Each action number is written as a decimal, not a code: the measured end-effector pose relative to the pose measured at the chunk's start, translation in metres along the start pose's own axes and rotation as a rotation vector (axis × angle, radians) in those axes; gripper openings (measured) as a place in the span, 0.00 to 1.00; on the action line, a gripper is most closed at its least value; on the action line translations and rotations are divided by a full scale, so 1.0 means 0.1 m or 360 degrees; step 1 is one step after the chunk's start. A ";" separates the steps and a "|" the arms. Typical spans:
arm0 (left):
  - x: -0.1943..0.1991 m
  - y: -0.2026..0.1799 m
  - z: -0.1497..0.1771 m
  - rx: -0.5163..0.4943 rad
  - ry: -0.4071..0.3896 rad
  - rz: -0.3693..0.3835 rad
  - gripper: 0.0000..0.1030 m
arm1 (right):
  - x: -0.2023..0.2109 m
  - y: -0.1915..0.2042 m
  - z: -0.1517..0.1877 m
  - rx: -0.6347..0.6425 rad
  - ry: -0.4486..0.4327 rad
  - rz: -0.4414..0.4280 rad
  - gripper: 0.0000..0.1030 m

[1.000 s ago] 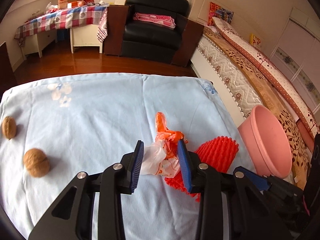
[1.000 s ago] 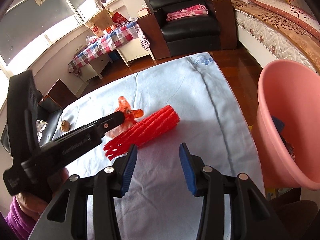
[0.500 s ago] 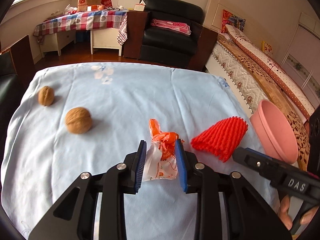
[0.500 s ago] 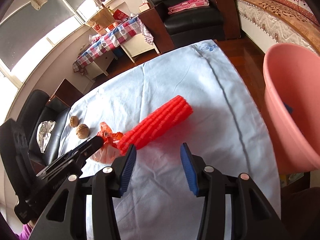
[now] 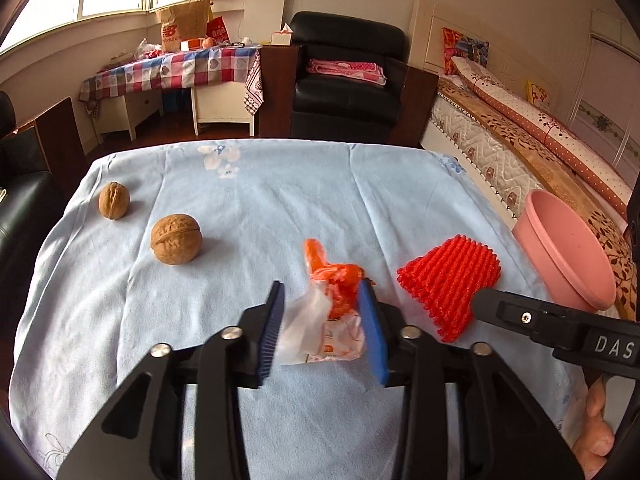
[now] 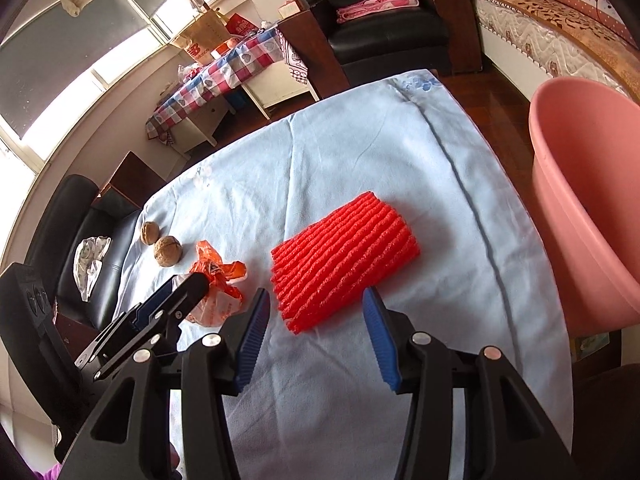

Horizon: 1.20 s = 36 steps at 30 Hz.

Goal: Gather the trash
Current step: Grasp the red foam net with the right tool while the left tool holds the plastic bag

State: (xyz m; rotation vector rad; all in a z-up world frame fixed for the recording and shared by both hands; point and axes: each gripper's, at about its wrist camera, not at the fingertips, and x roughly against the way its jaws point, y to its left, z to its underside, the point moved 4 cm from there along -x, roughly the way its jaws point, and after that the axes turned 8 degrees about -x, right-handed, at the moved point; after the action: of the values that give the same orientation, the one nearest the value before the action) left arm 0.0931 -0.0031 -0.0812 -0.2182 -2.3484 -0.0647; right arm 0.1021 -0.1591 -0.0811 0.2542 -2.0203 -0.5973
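The left gripper [image 5: 320, 328] has a crumpled bag [image 5: 326, 320] between its blue pads. Its jaws are opening right now, and the bag sits loose in the gap on the blue cloth [image 5: 280, 184]. The right pad touches the orange part, but the left pad looks just off the clear part. The right gripper [image 6: 314, 338] hangs with its jaws wide and nothing in them. A red foam net [image 6: 344, 256] lies just in front of it.

The bag is soft and light. If the jaws open more and the hand lifts, the bag may stay on the cloth. If they close on only a thin bit, it may slip out on the way to the pink tub [image 6: 584, 184]. The tub stands off the right edge of the table, so a dropped bag could land on the floor. The two grippers are close together, and they could bump if both go for the tub at once. The net is squashy, and a pinch on its edge may let it flop.

The cloth is pale blue and wrinkled. Two walnuts [image 5: 176, 239] lie well to the left. Behind the table are a black armchair [image 5: 348, 80], a checked table [image 5: 176, 72] by the window and a bed [image 5: 532, 148].
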 end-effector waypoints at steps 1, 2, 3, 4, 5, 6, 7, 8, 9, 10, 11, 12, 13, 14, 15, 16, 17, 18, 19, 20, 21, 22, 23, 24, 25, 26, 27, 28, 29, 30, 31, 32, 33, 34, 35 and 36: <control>-0.01 0.01 0.00 0.0011 0.0005 0.0009 0.43 | 0.00 0.00 0.00 -0.0002 0.0003 0.0002 0.47; -0.02 0.02 0.00 0.0025 0.0011 0.0022 0.44 | -0.01 0.00 0.01 -0.0002 0.0005 0.0007 0.47; -0.02 0.03 0.01 0.0030 0.0013 0.0026 0.45 | -0.02 0.00 0.01 -0.0001 0.0007 0.0012 0.47; -0.03 0.04 0.01 0.0035 0.0018 0.0029 0.48 | -0.03 -0.01 0.01 -0.0002 0.0010 0.0018 0.47; -0.03 0.05 0.01 0.0036 0.0022 0.0033 0.49 | -0.03 0.00 0.00 -0.0006 0.0014 0.0020 0.47; -0.05 0.04 0.02 0.0036 0.0033 0.0043 0.50 | -0.05 0.00 0.00 -0.0010 0.0017 0.0021 0.47; -0.06 0.04 0.02 0.0032 0.0043 0.0048 0.53 | -0.06 0.00 0.00 -0.0016 0.0017 0.0023 0.47; -0.07 0.04 0.02 0.0028 0.0048 0.0051 0.55 | -0.07 0.00 -0.02 -0.0030 0.0014 0.0026 0.47; -0.08 0.03 0.03 0.0020 0.0053 0.0058 0.55 | -0.08 0.00 -0.03 -0.0039 0.0012 0.0027 0.47; -0.08 0.02 0.03 0.0012 0.0055 0.0063 0.55 | -0.09 0.00 -0.05 -0.0049 0.0011 0.0027 0.47; -0.08 0.02 0.03 0.0006 0.0056 0.0065 0.55 | -0.11 0.00 -0.07 -0.0066 0.0010 0.0028 0.47; -0.09 0.00 0.03 0.0000 0.0059 0.0069 0.55 | -0.12 0.01 -0.08 -0.0075 0.0009 0.0029 0.47; -0.10 -0.01 0.03 -0.0004 0.0063 0.0074 0.55 | -0.14 0.01 -0.10 -0.0084 0.0009 0.0032 0.47; -0.10 -0.02 0.03 -0.0008 0.0066 0.0077 0.55 | -0.16 0.02 -0.11 -0.0089 0.0003 0.0043 0.47; -0.10 -0.03 0.03 -0.0011 0.0066 0.0080 0.55 | -0.17 0.02 -0.12 -0.0088 -0.0003 0.0051 0.47; -0.10 -0.03 0.03 -0.0013 0.0065 0.0080 0.55 | -0.19 0.04 -0.13 -0.0085 -0.0012 0.0066 0.47; -0.10 -0.03 0.03 -0.0013 0.0064 0.0078 0.55 | -0.20 0.04 -0.13 -0.0078 -0.0020 0.0083 0.47; -0.11 -0.03 0.03 -0.0012 0.0064 0.0080 0.55 | -0.22 0.05 -0.14 -0.0072 -0.0023 0.0099 0.47; -0.11 -0.03 0.03 -0.0008 0.0064 0.0082 0.55 | -0.23 0.05 -0.14 -0.0068 -0.0028 0.0116 0.47; -0.11 -0.03 0.04 -0.0005 0.0063 0.0081 0.55 | -0.25 0.05 -0.15 -0.0067 -0.0034 0.0135 0.47; -0.10 -0.03 0.03 -0.0002 0.0061 0.0081 0.55 | -0.26 0.05 -0.15 -0.0065 -0.0037 0.0146 0.45; -0.10 -0.02 0.03 0.0000 0.0059 0.0081 0.55 | -0.27 0.06 -0.15 -0.0063 -0.0041 0.0157 0.45; -0.10 -0.02 0.03 0.0003 0.0057 0.0081 0.53 | -0.28 0.06 -0.15 -0.0058 -0.0047 0.0165 0.45; -0.10 -0.02 0.03 0.0004 0.0054 0.0088 0.50 | -0.29 0.07 -0.15 -0.0053 -0.0051 0.0172 0.45; -0.09 -0.02 0.03 0.0003 0.0048 0.0096 0.46 | -0.29 0.08 -0.16 -0.0054 -0.0053 0.0175 0.45; -0.08 -0.02 0.03 -0.0001 0.0041 0.0091 0.44 | -0.29 0.08 -0.16 -0.0058 -0.0057 0.0175 0.45; -0.07 -0.03 0.02 -0.0006 0.0034 0.0089 0.43 | -0.29 0.07 -0.16 -0.0062 -0.0060 0.0177 0.45; -0.06 -0.02 0.02 -0.0008 0.0032 0.0088 0.42 | -0.28 0.06 -0.17 -0.0070 -0.0063 0.0180 0.45; -0.06 -0.02 0.02 -0.0007 0.0031 0.0089 0.42 | -0.27 0.04 -0.17 -0.0089 -0.0061 0.0180 0.45; -0.06 -0.02 0.02 -0.0005 0.0031 0.0091 0.42 | -0.28 0.03 -0.18 -0.0104 -0.0057 0.0178 0.45; -0.05 -0.02 0.03 -0.0002 0.0031 0.0093 0.42 | -0.28 0.00 -0.18 -0.0125 -0.0055 0.0176 0.45; -0.05 -0.02 0.02 -0.0001 0.0030 0.0095 0.41 | -0.28 -0.03 -0.19 -0.0146 -0.0056 0.0177 0.45; -0.05 -0.02 0.02 -0.0001 0.0029 0.0095 0.41 | -0.28 -0.05 -0.19 -0.0164 -0.0054 0.0176 0.45; -0.04 -0.03 0.02 -0.0002 0.0029 0.0095 0.41 | -0.28 -0.08 -0.19 -0.0187 -0.0051 0.0171 0.45; -0.04 -0.02 0.02 -0.0003 0.0030 0.0095 0.41 | -0.28 -0.10 -0.20 -0.0201 -0.0048 0.0167 0.45; -0.05 -0.02 0.02 -0.0001 0.0030 0.0095 0.41 | -0.28 -0.11 -0.21 -0.0220 -0.0046 0.0160 0.45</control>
State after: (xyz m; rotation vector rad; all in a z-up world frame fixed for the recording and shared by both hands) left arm 0.0942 -0.0056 -0.0861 -0.2864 -2.3217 -0.0381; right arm 0.1335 -0.1634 -0.1001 0.0610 -1.9966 -0.6766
